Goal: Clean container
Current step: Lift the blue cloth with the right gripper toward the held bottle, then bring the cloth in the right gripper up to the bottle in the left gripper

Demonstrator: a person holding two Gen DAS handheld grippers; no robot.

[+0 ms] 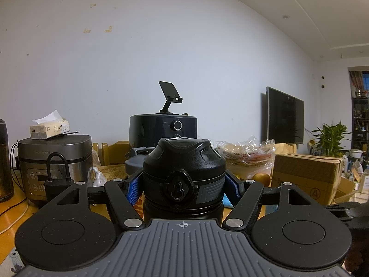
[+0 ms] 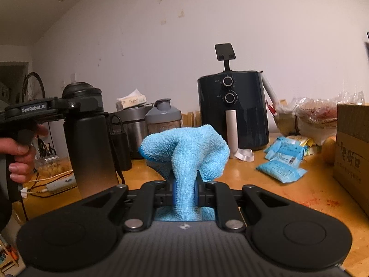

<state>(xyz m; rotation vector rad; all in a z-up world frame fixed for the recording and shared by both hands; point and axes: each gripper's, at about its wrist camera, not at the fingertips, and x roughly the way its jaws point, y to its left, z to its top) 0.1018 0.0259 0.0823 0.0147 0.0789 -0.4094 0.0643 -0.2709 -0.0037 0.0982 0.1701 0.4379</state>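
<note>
Wooden table under a white wall, crowded: air fryer, rice cooker, box, blue packets. Left gripper clamped on upright black bottle, off the table; right gripper pinching blue cloth just beside.

Two grippers are showing: the left gripper and the right gripper. One black bottle is standing at 9 o'clock in the right wrist view, and one blue cloth is sitting at centre. One air fryer is standing at 12 o'clock, with one rice cooker, one shaker cup, one cardboard box and three blue packets at 3 o'clock.
</note>
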